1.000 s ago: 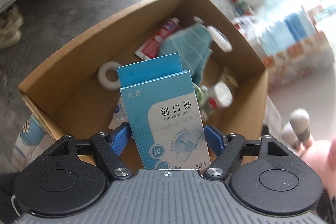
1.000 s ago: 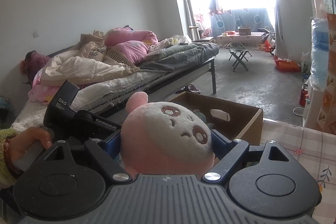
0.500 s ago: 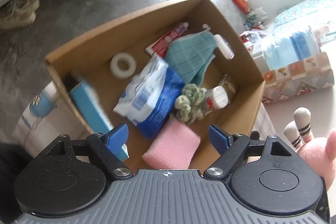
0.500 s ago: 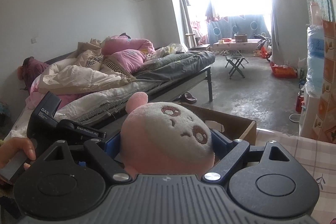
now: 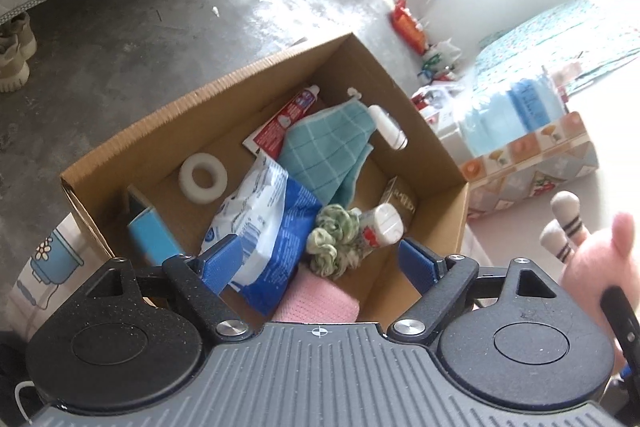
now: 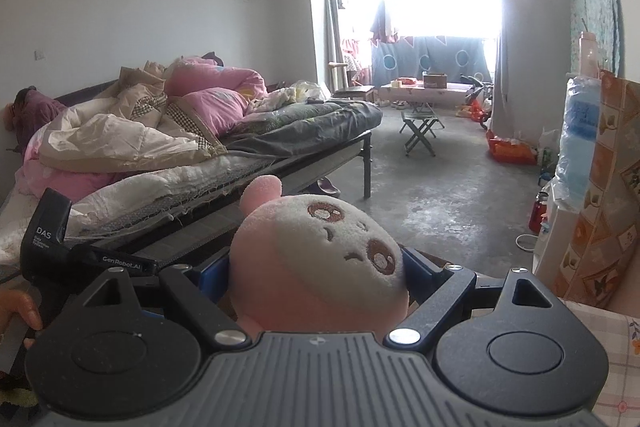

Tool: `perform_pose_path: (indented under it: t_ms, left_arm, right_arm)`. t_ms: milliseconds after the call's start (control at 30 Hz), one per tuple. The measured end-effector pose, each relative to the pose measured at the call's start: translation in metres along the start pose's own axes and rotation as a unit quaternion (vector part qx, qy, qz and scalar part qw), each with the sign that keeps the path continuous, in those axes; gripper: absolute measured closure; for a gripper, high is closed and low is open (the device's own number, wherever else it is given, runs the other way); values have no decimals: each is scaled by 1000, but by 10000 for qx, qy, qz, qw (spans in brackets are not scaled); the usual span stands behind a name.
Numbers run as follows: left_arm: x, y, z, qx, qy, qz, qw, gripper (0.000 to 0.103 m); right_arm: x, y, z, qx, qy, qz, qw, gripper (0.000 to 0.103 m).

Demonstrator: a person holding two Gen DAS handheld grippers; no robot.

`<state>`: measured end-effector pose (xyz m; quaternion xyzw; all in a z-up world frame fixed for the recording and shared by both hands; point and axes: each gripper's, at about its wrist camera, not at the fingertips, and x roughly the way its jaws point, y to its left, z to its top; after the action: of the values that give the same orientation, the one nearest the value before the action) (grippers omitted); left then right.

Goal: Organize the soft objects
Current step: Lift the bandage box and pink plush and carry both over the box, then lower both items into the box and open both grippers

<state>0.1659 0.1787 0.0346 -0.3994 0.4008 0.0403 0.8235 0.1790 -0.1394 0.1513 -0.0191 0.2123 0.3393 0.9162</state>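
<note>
The left gripper (image 5: 320, 263) hangs above the near edge of an open cardboard box (image 5: 436, 143) on the concrete floor, its blue pads spread wide with nothing between them. In the box, a blue carton (image 5: 150, 233) leans in the near left corner, a white foam ring (image 5: 203, 177) lies by the left wall, and a red tube (image 5: 286, 121) and a white bottle (image 5: 387, 127) sit toward the far end beside a teal cloth (image 5: 326, 147). A blue-and-white pack (image 5: 264, 223) lies in the middle, with a green scrunchie (image 5: 334, 239), a small white-capped bottle (image 5: 382, 227) and a pink sponge (image 5: 316, 301) toward the near right corner. The right gripper (image 6: 316, 277) is clamped on a pink plush toy (image 6: 320, 263), both pads pressing its sides, the toy's face turned up; in the left view the plush shows at the right, outside the box. A hand (image 6: 16, 311) grips the left tool's handle.
</note>
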Motion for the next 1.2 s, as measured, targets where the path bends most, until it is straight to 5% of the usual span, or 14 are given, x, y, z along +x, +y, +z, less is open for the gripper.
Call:
perform_pose_path:
  t_ms: [200, 367, 600, 800, 1000, 1200]
  left_arm:
    - [-9, 4, 7, 36, -291, -406, 9987, 13]
    - [-18, 9, 5, 144, -731, -531, 9958, 10]
    - [-18, 13, 9, 273, -731, -593, 9952, 10]
    - [-19, 21, 13, 296, -789, -591, 9947, 10]
    - [-25, 24, 13, 346, -946, -476, 9938, 9]
    - [-33, 24, 7, 339, -1032, -467, 9930, 8]
  right_arm:
    - [41, 3, 21, -176, 288, -56, 9994, 14]
    - [115, 0, 29, -320, 1051, -18, 9939, 14]
    - [224, 7, 12, -966, 1975, -513, 9742, 14]
    - [274, 10, -14, -1304, 2655, -988, 9501, 12]
    - [263, 15, -10, -1361, 2388, -983, 9565, 1]
    - [244, 10, 3, -1042, 2144, -896, 9670, 2]
